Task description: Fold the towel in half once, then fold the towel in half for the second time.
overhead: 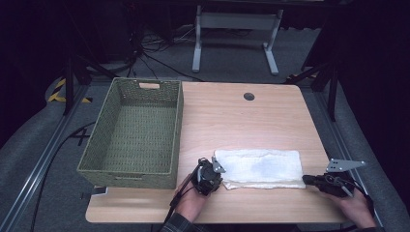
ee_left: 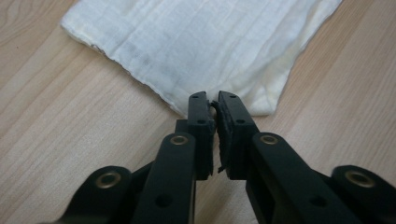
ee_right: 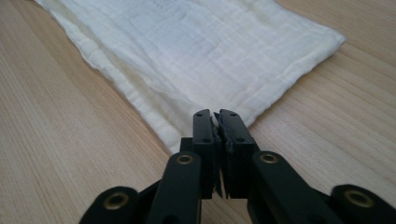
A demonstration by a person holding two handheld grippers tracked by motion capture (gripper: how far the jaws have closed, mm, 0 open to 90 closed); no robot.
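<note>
Off at your ten o'clock sits a green woven basket (overhead: 135,130); a white frame (overhead: 236,34) stands at twelve.

Both tongs, L (overhead: 213,167) & R (overhead: 306,179), jaws closed, low, tips facing inward.

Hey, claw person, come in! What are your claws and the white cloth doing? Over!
Left gripper shut at one near corner of the folded white cloth. Right gripper shut at the other. Basket empty, nothing blocking.
</note>
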